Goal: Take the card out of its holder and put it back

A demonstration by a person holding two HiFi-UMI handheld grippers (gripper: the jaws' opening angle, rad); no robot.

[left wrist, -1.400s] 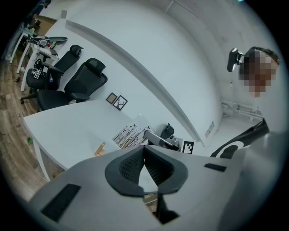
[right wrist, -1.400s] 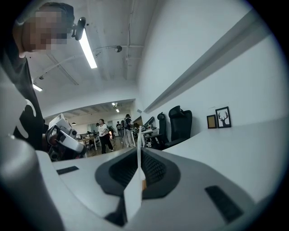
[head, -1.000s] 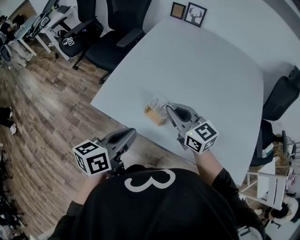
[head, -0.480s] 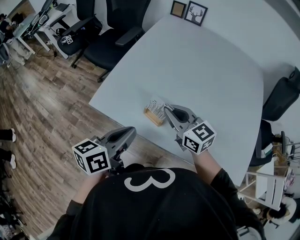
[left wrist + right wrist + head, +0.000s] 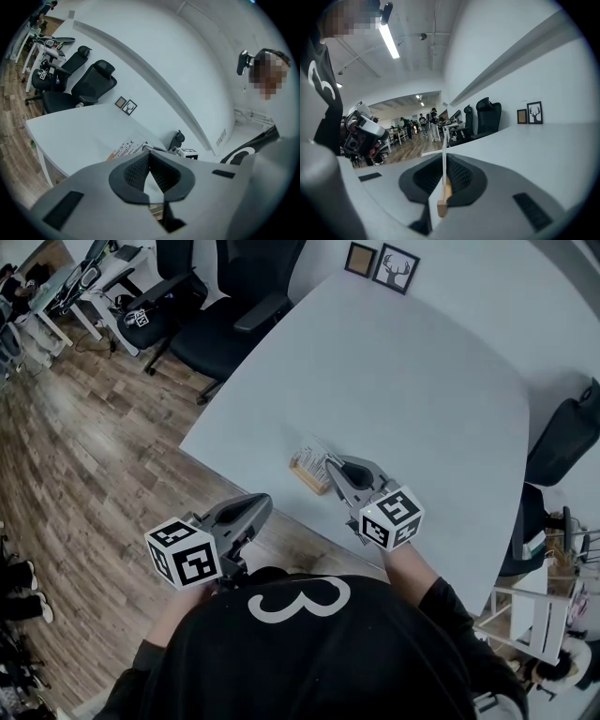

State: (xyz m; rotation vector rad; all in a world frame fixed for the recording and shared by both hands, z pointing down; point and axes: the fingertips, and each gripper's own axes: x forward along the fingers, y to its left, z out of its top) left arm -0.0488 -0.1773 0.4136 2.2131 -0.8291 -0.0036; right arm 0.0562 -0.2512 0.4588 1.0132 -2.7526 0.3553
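The head view looks steeply down onto the white table. The left gripper view faces across it from its near edge; the right, seemingly edge-on to the card, sits closest. All share the framed pictures.

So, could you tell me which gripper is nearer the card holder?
Right. The right gripper is at the card holder, gripping the card; the left gripper hangs beyond the table edge, well apart.

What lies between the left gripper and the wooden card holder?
Only bare white table, seen in the head view; nothing stands between the left gripper and the holder.
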